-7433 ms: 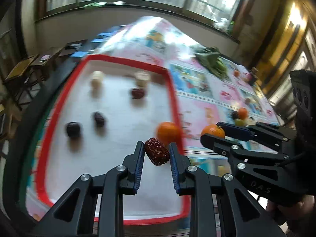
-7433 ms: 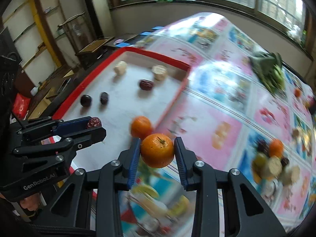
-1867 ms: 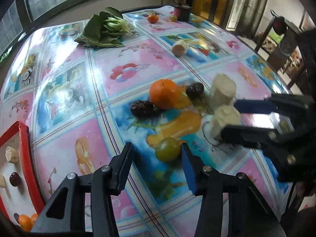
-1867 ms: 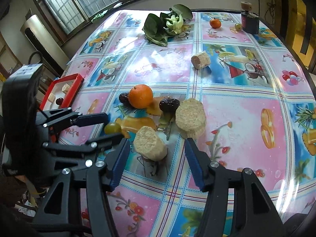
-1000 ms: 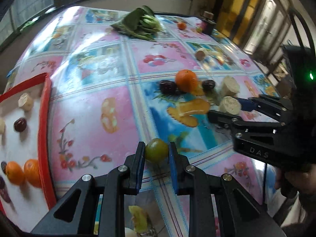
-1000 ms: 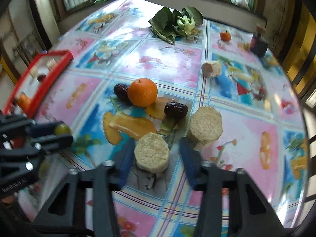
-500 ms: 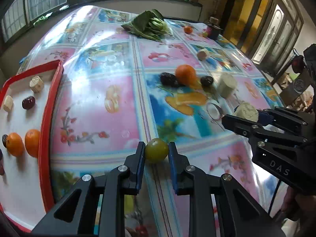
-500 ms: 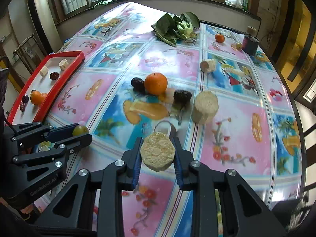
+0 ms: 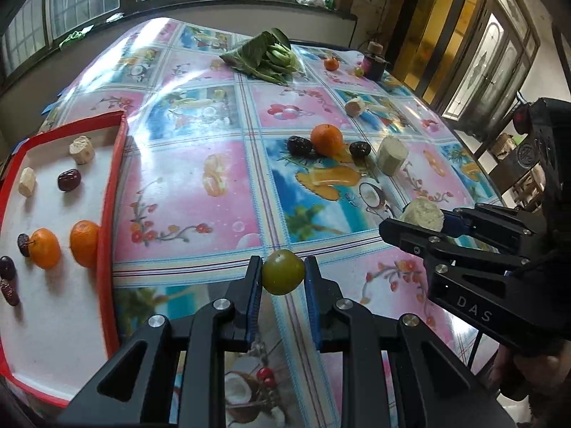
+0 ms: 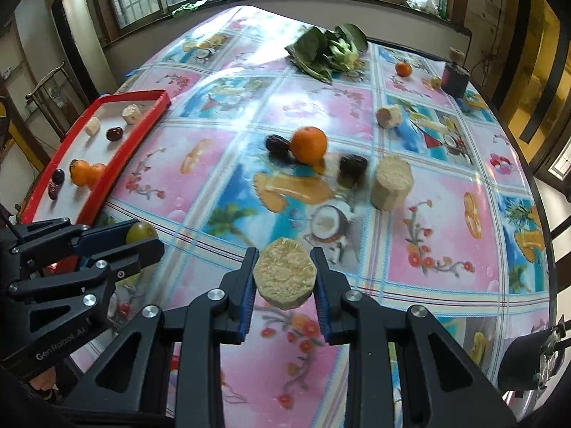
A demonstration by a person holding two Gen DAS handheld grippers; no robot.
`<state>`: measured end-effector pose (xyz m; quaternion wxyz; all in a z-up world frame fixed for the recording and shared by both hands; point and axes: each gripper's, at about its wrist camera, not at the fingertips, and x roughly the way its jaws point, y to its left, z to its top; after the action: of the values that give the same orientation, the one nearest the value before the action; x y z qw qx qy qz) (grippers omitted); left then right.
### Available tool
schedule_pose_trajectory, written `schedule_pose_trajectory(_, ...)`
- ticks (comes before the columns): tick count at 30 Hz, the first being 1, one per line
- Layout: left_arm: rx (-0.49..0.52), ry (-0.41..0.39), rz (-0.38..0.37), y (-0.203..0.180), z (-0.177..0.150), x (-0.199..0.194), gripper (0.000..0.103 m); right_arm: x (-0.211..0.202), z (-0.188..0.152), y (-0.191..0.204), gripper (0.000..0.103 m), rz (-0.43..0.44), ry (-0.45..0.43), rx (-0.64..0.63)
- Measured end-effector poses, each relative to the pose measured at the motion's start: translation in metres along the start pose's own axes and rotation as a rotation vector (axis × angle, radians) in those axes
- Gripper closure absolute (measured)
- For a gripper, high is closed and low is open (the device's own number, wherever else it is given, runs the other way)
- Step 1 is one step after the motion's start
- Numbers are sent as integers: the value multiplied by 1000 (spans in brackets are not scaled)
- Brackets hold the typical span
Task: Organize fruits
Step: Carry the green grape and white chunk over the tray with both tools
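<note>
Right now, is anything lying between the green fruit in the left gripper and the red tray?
Nothing visible: the green fruit is clamped in the left gripper, and only bare tablecloth separates it from the red tray.

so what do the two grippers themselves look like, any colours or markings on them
Both are matte black, angular linkage frames with silver pivot screws and blue pads lining the fingers. The left gripper carries pale "GenRobot.AI" lettering on its side; the right gripper is stamped "DAS". No cables or sleeves are clearly visible.
</note>
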<state>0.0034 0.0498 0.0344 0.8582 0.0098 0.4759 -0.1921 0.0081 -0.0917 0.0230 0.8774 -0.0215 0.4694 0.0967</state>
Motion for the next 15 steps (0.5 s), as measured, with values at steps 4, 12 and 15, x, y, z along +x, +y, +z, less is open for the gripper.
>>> schedule_pose_trajectory(4,-7,-20,2,9,-1,-12,81,-5,7,17,72,20,-15,-25)
schedule_pose_trajectory(12,-68,-68,37,39,-1,-36,81,-7,27,61,72,85,-32,-103)
schedule_pose_trajectory(15,-102,-86,65,58,-3,-47,81,-5,37,84,72,120,-38,-147)
